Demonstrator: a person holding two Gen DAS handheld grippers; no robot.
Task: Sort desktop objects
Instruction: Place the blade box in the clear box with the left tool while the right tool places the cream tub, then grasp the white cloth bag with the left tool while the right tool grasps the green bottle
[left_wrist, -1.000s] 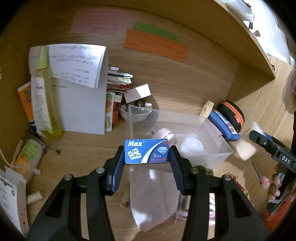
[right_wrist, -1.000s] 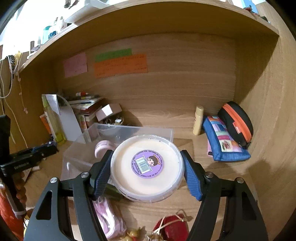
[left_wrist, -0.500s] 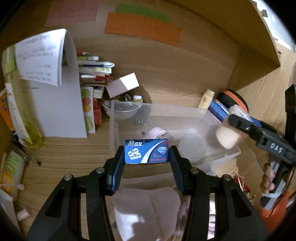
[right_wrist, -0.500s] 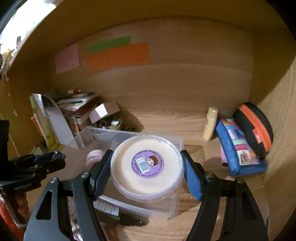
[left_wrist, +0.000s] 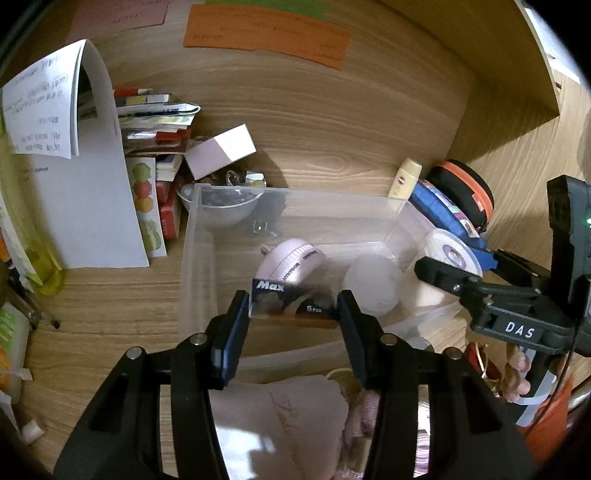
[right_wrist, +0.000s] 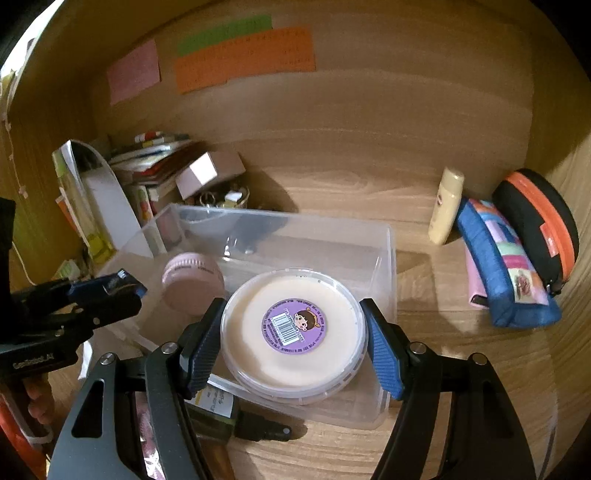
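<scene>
Two tools are hovering over the clear plastic bin (right_wrist: 384, 258): left tool (left_wrist: 293, 317) pinching a blue "Max" razor-blade box (left_wrist: 291, 304), right tool (right_wrist: 291, 343) clamping a cream round tub (right_wrist: 293, 332) bearing a purple sticker.

Left gripper (left_wrist: 293, 310) clamping blue Max box (left_wrist: 291, 301) over clear bin (left_wrist: 295, 195); pink jar (left_wrist: 291, 258) inside, right gripper (left_wrist: 443, 273) beside

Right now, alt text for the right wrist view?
The right gripper holds a round cream tub with a purple label over a clear plastic bin on a wooden desk. A pink jar lies in the bin.
</scene>
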